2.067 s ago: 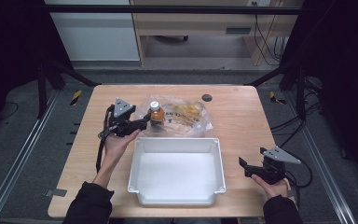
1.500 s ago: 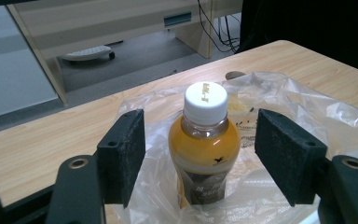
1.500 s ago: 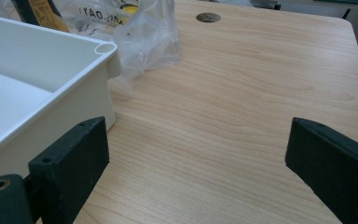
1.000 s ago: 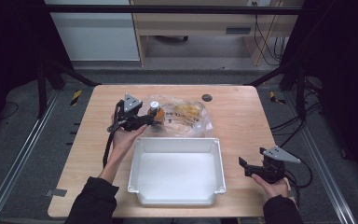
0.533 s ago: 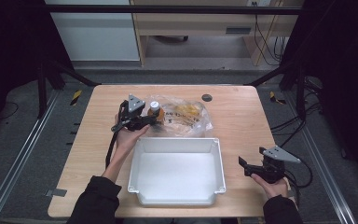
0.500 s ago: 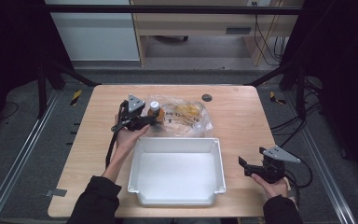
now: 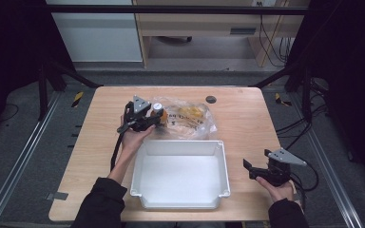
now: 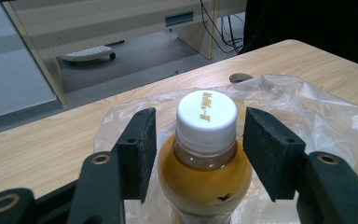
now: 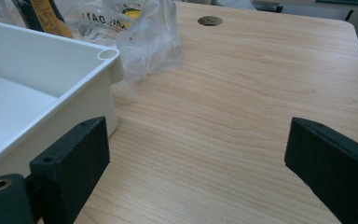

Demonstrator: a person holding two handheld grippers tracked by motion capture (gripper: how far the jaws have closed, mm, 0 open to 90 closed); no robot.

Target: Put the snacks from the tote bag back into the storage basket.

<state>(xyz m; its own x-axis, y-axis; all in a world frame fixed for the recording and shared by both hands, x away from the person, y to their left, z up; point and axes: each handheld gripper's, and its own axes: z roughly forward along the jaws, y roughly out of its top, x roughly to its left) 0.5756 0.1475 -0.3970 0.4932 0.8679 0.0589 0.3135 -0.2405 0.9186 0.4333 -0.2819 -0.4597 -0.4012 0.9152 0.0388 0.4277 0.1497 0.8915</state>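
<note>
My left gripper at far left of table, jaws either side of bottle with white cap. Jaws just been closing; pads close to shoulder, small gaps visible, no grasp yet. Bottle upright at edge of clear plastic bag, just behind white tray. My right gripper released, jaws wide, over bare wood right of tray.

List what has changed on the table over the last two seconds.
The left tongs moved up the table to the capped bottle on the plastic bag. Their jaws have just been closing, with the bottle between them; the pads are not yet touching it. The right tongs, white tray and bag kept their places.
</note>
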